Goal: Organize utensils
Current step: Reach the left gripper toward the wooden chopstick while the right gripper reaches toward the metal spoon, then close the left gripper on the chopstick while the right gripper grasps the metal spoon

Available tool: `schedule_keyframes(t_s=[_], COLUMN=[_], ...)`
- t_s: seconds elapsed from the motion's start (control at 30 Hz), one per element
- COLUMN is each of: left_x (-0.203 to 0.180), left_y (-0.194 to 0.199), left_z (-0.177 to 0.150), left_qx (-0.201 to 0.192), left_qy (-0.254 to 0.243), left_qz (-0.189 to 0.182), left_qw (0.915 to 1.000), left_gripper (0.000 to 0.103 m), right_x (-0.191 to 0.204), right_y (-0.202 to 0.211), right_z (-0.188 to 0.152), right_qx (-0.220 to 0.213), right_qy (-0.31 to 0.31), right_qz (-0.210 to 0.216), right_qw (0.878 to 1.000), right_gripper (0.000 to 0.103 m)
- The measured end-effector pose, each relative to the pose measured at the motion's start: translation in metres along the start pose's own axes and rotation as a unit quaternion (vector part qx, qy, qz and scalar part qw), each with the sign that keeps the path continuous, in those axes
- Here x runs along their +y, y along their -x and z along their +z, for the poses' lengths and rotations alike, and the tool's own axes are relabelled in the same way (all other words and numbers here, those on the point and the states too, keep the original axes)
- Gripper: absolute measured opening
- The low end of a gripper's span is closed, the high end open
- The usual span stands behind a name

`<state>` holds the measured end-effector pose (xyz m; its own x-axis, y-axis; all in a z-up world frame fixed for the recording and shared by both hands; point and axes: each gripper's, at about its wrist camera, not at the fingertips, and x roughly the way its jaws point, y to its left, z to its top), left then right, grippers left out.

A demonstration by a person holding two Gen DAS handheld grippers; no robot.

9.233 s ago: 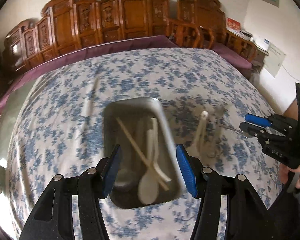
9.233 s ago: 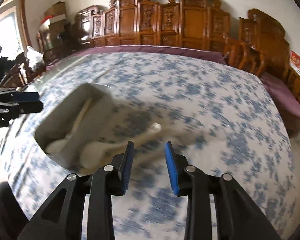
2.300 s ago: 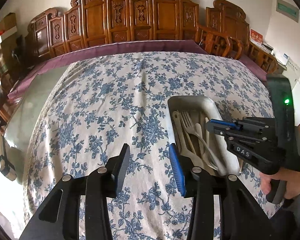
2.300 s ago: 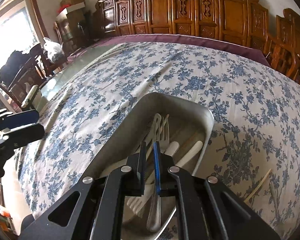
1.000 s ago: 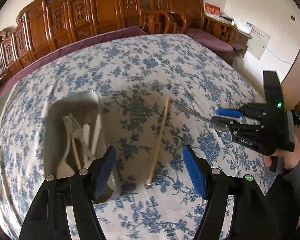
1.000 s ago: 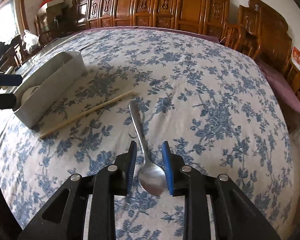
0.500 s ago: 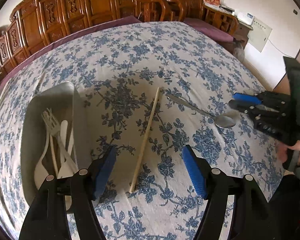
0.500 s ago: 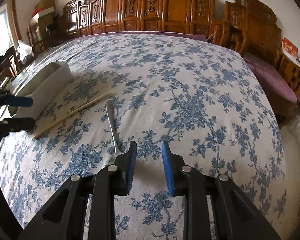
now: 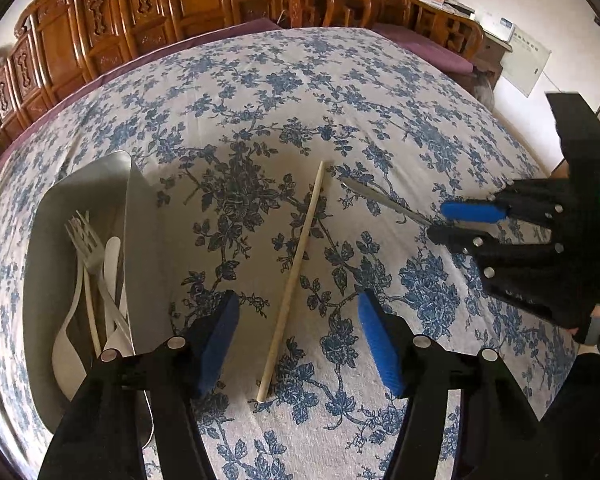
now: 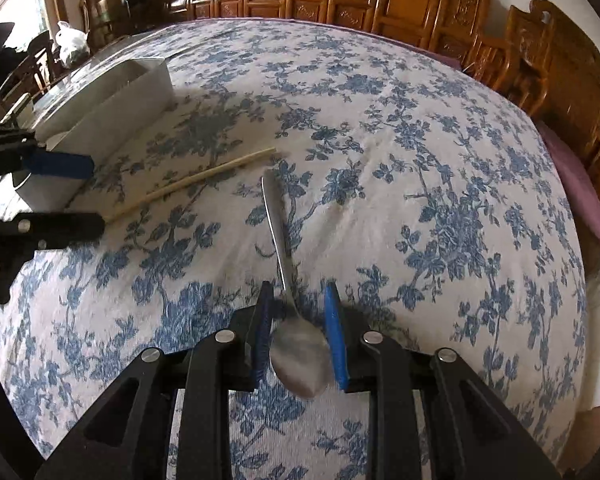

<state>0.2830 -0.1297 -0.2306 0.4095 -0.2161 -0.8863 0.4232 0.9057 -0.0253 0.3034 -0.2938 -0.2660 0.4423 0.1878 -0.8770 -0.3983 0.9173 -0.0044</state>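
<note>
Since half a second back, my right gripper [image 10: 298, 322] has dropped back down over the metal spoon [image 10: 290, 280], so the bowl now sits between its fingers [image 10: 336, 332] instead of ahead of them. They're spread a bit either side of the bowl and I can't tell if they're touching it yet. So I'd say the pick is set up but not closed.

Big picture: the tabletop [image 9: 260, 92] with the blue floral cloth is mostly bare, and the metal tray [image 9: 100, 176] sits on my left with the white plastic fork [image 9: 86, 240] and the other white utensils already in it. That leaves two strays: the spoon and the wooden chopstick [image 9: 296, 276], lying near each other but not touching.

My left gripper [image 9: 300, 340] hangs over the near end of the chopstick with its fingers [image 9: 380, 344] spread wide, nothing in them.

Room-wise, the spoon lies well in from the cloth's right edge, and the run over to the tray looks open except for the chopstick and my left gripper sitting in between. I'd probably lift the spoon high and pass over both. The tray's near wall stands tall, so I'd need to clear it.
</note>
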Motion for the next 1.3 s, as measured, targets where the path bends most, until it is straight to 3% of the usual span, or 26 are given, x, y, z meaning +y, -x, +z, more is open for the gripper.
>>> schedule_keyframes(t_s=[0.23,0.43,0.6,0.7,0.97,1.07,1.13,1.3], left_x=[0.001,-0.001,-0.006,-0.006,-0.008,-0.007,-0.007,-0.006], left_y=[0.006,0.008,0.008,0.006,0.002,0.002,0.002,0.0], left_z=[0.0,0.0,0.0,0.0,0.002,0.002,0.003,0.004], left_qx=[-0.003,-0.006,-0.006,-0.005,-0.003,-0.004,-0.003,-0.002], left_qy=[-0.001,0.0,-0.004,-0.004,-0.005,-0.004,-0.004,-0.003], left_qz=[-0.001,-0.007,-0.01,-0.01,-0.006,-0.006,-0.005,0.0], left_qw=[1.0,1.0,0.9999,0.9999,1.0,1.0,1.0,1.0], left_gripper=[0.059,0.059,0.059,0.059,0.059,0.059,0.059,0.059], right_x=[-0.005,-0.01,-0.024,-0.03,-0.017,-0.013,-0.013,-0.011], right_y=[0.003,0.011,0.026,0.023,0.016,0.017,0.017,0.019], right_z=[-0.003,-0.015,-0.023,-0.028,-0.033,-0.034,-0.035,-0.039], right_qx=[0.037,0.027,-0.001,0.007,0.012,0.01,0.011,0.007], right_qy=[-0.018,-0.043,-0.099,-0.118,-0.108,-0.1,-0.096,-0.102], right_qz=[0.005,0.002,0.02,0.027,0.008,-0.004,-0.009,-0.014], right_qw=[0.999,0.999,0.995,0.993,0.994,0.995,0.995,0.995], right_gripper=[0.028,0.028,0.028,0.028,0.03,0.028,0.02,0.017])
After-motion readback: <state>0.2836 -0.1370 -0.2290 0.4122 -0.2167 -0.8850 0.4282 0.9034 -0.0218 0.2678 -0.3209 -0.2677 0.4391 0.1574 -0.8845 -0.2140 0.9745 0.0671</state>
